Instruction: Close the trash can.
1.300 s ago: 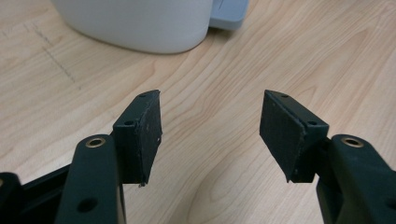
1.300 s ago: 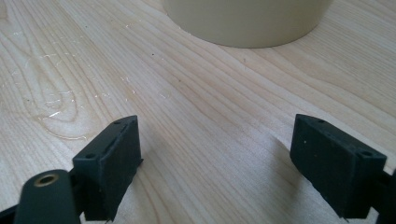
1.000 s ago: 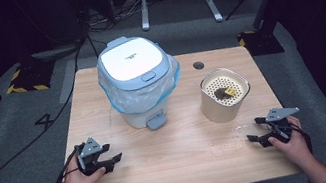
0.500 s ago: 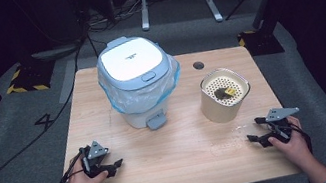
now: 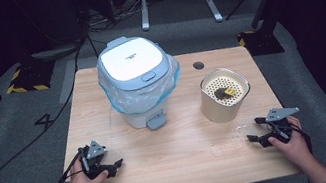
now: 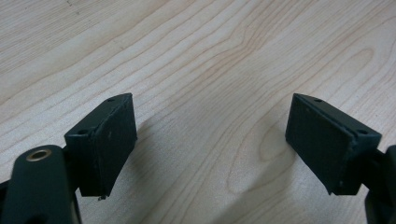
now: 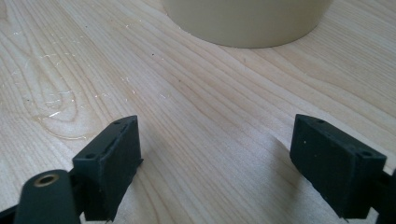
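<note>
From the high view, the left gripper (image 5: 113, 166) rests near the table's (image 5: 185, 169) front edge, well short of the bin (image 5: 136, 83), while the right gripper (image 5: 254, 131) sits just in front of the canister (image 5: 224, 95). In the left gripper view the jaws have just been opening and stand apart (nothing between). In the right gripper view the jaws gape, the canister (image 7: 247, 21) near ahead.

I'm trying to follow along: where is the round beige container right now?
In the high view, the round beige container stands on the right half of the wooden table, right of the lidded bin and just beyond the right tongs.
</note>
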Available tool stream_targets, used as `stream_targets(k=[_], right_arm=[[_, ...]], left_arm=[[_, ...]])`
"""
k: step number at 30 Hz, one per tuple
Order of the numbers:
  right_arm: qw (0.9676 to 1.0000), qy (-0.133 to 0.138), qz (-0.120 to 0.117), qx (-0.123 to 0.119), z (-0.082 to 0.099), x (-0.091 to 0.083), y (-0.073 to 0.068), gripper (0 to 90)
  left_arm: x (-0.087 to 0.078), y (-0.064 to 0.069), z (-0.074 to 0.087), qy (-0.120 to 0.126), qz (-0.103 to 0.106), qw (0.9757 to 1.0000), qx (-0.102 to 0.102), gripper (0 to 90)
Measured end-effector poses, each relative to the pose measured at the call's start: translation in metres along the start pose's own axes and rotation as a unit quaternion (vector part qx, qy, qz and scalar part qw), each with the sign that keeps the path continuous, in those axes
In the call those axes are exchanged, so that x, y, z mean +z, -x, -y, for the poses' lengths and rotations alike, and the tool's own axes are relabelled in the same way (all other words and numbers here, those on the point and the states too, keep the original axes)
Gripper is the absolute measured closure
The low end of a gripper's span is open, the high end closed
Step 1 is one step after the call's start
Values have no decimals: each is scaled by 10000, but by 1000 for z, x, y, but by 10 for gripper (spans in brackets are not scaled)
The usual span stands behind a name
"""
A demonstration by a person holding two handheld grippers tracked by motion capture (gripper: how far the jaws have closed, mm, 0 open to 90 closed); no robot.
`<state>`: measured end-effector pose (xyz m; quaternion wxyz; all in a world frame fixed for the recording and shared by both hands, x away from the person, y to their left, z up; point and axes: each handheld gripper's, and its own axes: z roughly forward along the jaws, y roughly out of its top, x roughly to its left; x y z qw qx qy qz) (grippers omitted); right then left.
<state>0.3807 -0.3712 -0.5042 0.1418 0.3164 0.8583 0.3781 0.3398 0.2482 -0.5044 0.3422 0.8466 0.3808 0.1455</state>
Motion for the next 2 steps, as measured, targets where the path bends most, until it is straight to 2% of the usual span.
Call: stream_targets(k=[2], right_arm=[[10000,1,0,0,0,0,0,163]], left_arm=[[0,0,0,1,16,10000,-16,153]])
